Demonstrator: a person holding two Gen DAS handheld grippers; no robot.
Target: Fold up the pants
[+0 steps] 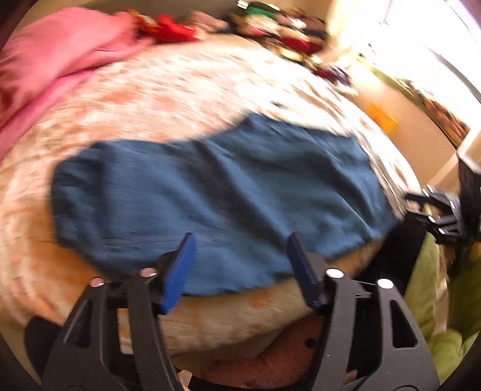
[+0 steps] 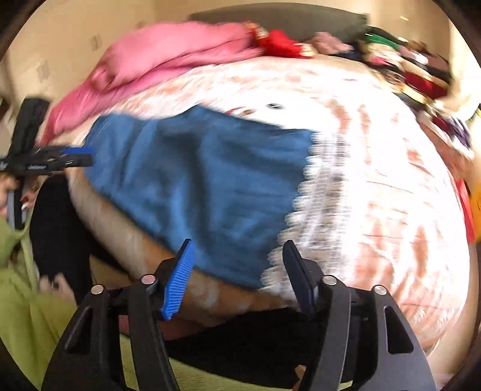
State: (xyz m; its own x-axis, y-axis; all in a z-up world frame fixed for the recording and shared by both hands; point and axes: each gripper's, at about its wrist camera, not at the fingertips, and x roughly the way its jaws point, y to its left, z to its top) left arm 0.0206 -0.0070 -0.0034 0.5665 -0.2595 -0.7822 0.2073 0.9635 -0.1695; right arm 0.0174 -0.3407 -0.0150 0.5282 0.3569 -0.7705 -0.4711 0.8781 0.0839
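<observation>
Blue pants (image 1: 210, 198) lie folded into a broad flat shape on the bed near its front edge; they also show in the right wrist view (image 2: 204, 180). My left gripper (image 1: 240, 264) is open and empty, just above the near edge of the pants. My right gripper (image 2: 237, 267) is open and empty, over the pants' near right corner. The right gripper shows at the far right of the left wrist view (image 1: 433, 210). The left gripper shows at the far left of the right wrist view (image 2: 54, 159). Both views are motion-blurred.
The bed has a peach and white patterned cover (image 1: 150, 99). A pink blanket (image 1: 51, 60) lies at the back left. A heap of mixed clothes (image 1: 279, 27) lies along the back. The person's green clothing (image 2: 24, 300) is at the bed's front.
</observation>
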